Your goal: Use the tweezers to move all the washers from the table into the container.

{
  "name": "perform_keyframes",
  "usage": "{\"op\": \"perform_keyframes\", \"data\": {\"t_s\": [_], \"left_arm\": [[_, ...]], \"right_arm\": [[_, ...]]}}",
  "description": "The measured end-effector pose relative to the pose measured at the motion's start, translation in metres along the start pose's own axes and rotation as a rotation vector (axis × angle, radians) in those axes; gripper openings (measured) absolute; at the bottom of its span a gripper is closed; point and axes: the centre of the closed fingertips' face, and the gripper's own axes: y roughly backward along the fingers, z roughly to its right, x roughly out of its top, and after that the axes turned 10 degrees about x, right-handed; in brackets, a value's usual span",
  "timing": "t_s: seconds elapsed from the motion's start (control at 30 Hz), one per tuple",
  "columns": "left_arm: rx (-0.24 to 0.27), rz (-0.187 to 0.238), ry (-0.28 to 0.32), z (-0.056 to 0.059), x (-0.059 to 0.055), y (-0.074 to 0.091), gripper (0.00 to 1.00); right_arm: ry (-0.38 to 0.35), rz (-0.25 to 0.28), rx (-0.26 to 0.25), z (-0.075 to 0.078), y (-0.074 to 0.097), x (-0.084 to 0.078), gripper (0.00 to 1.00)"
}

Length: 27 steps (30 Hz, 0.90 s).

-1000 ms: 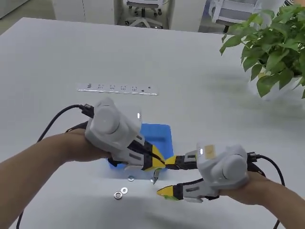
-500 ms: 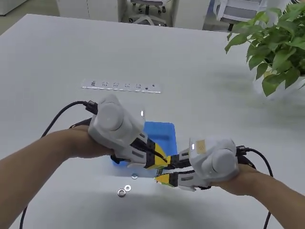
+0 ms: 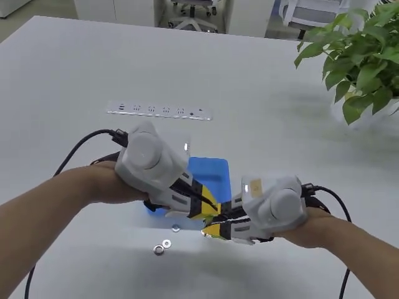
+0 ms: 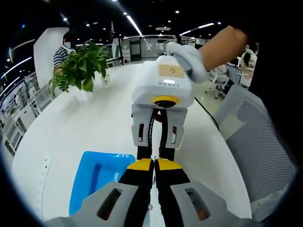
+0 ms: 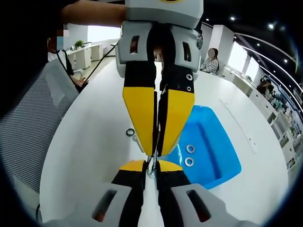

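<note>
Low centre in the head view, the left hand-held gripper (image 3: 209,210) and right hand-held gripper (image 3: 212,232) meet tip to tip, both closed on thin tweezers (image 5: 151,169). Light, flat, likely slippery washers (image 3: 159,250) lie on the desk (image 3: 262,112) beside the blue container (image 3: 212,169); best pinched across one rim.

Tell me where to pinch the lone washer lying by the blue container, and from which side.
Pinch the washer across its ring: one tip of the tweezers in the hole, one outside the rim. It lies flat on the table, so come down steeply from above, probably on its near side, away from the container wall just behind it.
</note>
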Motion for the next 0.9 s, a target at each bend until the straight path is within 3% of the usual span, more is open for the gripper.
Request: {"op": "perform_keyframes", "data": {"t_s": [0.53,0.9], "left_arm": [[0.004,-0.024,-0.019,0.0012,-0.0038,-0.0001,0.07],[0.019,0.007,0.026,0.0038,-0.0017,0.0063,0.18]], "right_arm": [[-0.011,-0.002,0.001,-0.0004,-0.0004,-0.0008,0.08],[-0.02,-0.003,-0.003,-0.0026,0.0026,-0.0008,0.08]]}}
